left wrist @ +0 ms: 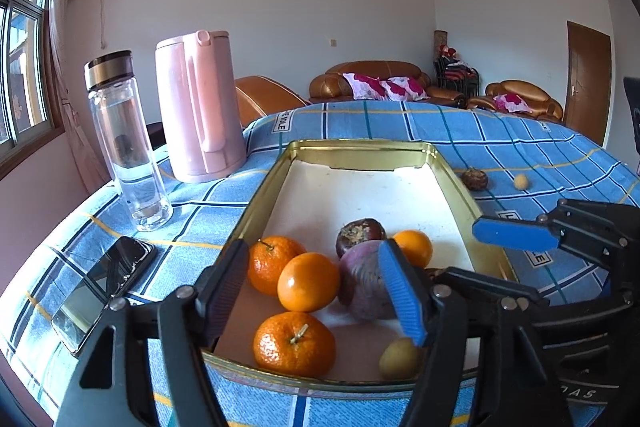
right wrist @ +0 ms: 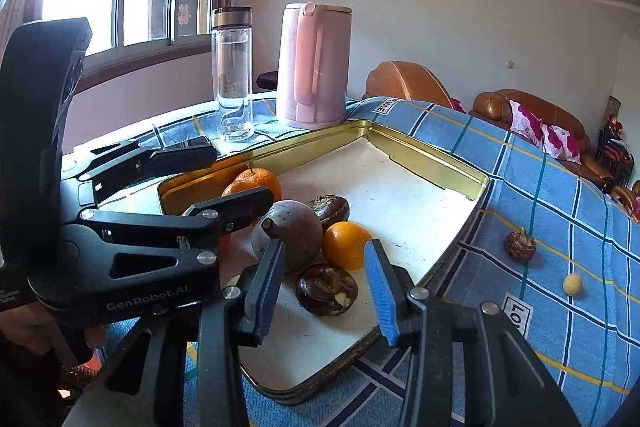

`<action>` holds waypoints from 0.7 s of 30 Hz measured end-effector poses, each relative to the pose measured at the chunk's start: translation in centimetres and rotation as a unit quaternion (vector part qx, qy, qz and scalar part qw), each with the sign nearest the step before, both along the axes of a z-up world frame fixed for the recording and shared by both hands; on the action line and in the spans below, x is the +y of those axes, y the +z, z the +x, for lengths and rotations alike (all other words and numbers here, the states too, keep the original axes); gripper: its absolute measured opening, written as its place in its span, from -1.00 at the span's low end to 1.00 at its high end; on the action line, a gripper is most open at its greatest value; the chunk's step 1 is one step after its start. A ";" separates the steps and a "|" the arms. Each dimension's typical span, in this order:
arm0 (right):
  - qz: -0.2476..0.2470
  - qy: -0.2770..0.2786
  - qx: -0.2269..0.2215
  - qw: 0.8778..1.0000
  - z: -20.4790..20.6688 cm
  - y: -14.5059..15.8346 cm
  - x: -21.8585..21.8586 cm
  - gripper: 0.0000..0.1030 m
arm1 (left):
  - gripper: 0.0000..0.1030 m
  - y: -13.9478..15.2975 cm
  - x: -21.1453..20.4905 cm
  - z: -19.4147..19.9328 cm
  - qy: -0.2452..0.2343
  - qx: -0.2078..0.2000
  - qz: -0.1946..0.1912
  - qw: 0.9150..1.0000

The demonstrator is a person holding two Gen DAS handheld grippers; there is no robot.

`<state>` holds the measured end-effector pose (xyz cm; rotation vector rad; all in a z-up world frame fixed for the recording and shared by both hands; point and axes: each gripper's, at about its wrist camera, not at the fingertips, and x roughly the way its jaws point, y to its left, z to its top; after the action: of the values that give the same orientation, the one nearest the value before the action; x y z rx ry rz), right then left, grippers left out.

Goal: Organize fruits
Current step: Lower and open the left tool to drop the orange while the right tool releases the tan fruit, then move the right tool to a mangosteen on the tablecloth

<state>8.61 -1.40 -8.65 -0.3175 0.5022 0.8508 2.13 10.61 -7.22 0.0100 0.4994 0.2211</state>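
Stock in shallow gold-rimmed metal tray (left wrist: 264,195): three mandarin oranges (left wrist: 294,343), smooth orange (right wrist: 346,245), large purple round fruit (right wrist: 290,233), dark brown water chestnuts (right wrist: 326,289), small yellow-green fruit (left wrist: 400,359).

Outstanding: brown chestnut (right wrist: 520,245), small pale yellow fruit (right wrist: 572,283), loose on cloth right of tray. Job most of way, I judge.

My left hand-held gripper (left wrist: 316,291): parted, empty, over fruit. My right hand-held gripper (right wrist: 324,287): parted, chestnut between pads, not pinched.

Bench: blue plaid cloth (right wrist: 560,227); glass bottle (left wrist: 128,143), pink kettle (left wrist: 200,107), black phone (left wrist: 104,279). Room: window, leather sofas, door.

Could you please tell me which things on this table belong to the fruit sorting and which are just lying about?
Part of the job: gold tray; oranges; purple fruit; dark brown fruits; brown fruit on the cloth; small yellow fruit.

Lying about: pink kettle; glass bottle; phone.
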 end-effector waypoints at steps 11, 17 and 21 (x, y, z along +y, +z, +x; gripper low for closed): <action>0.007 -0.022 -0.018 1.000 0.0 0.5 -1.9 -0.07 | 0.76 0.5 -0.1 -0.4 0.012 -0.015 -0.007 1.000; 0.011 -0.075 -0.018 0.997 2.2 1.1 -6.0 -0.06 | 0.93 1.9 -2.1 -0.2 -0.006 -0.034 -0.009 0.999; 0.000 -0.118 -0.017 0.993 4.2 1.5 -8.5 -0.06 | 0.96 3.0 -4.1 0.9 -0.029 -0.041 -0.010 0.999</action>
<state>12.78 -9.89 -7.17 -0.2669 0.4975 0.6140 3.05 6.53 -4.22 -0.0042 0.4188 0.1599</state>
